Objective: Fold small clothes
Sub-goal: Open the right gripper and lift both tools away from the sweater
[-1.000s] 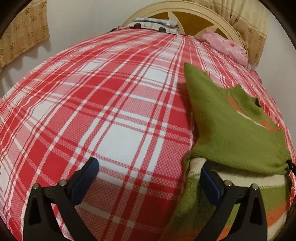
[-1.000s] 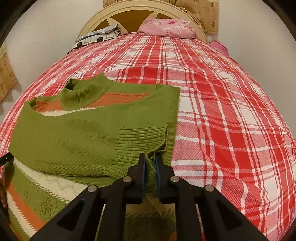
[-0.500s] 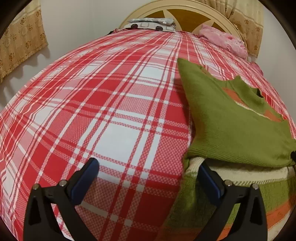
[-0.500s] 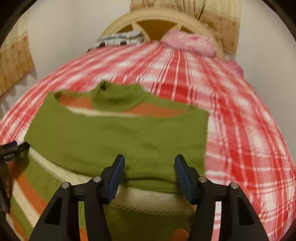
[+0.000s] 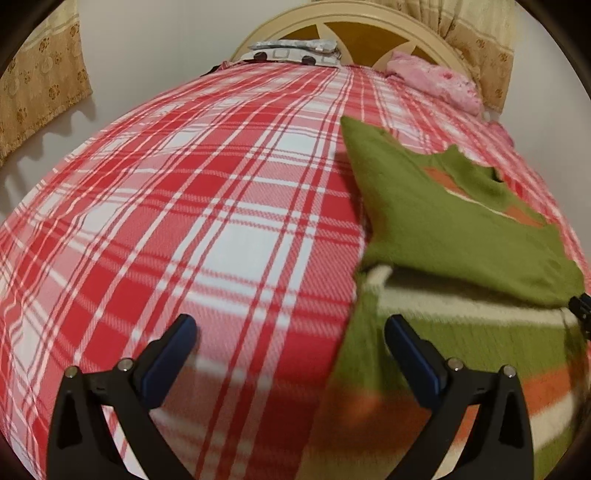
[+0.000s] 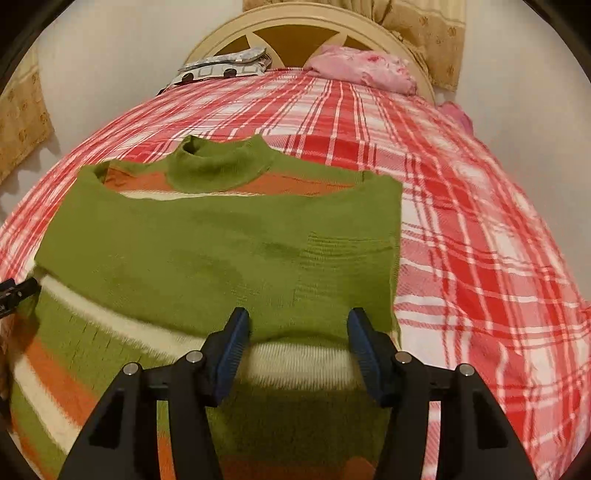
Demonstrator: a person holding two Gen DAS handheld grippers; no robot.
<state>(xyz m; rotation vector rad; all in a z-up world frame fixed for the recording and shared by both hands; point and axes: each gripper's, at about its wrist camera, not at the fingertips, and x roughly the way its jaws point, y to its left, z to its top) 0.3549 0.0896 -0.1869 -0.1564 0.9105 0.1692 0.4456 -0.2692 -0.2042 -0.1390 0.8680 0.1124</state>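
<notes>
A small green sweater (image 6: pixel 207 251) with orange and cream stripes lies flat on the bed, both sleeves folded across its chest. In the left wrist view the sweater (image 5: pixel 443 229) lies to the right. My right gripper (image 6: pixel 297 332) is open and empty, above the sweater's lower middle, just below the folded sleeves. My left gripper (image 5: pixel 291 343) is open and empty, straddling the sweater's left edge, with the right finger over the knit and the left finger over the bedsheet.
The red and white plaid bedsheet (image 5: pixel 184 206) covers the bed. A patterned pillow (image 6: pixel 225 64) and pink cloth (image 6: pixel 362 68) lie by the cream headboard (image 6: pixel 295 26). Curtains (image 5: pixel 40 74) hang on the walls at the sides.
My right gripper let go of the sleeve cuff, opened, and drew back toward the hem. The sleeve now lies flat across the chest. My left gripper stayed open and shifted slightly back.
</notes>
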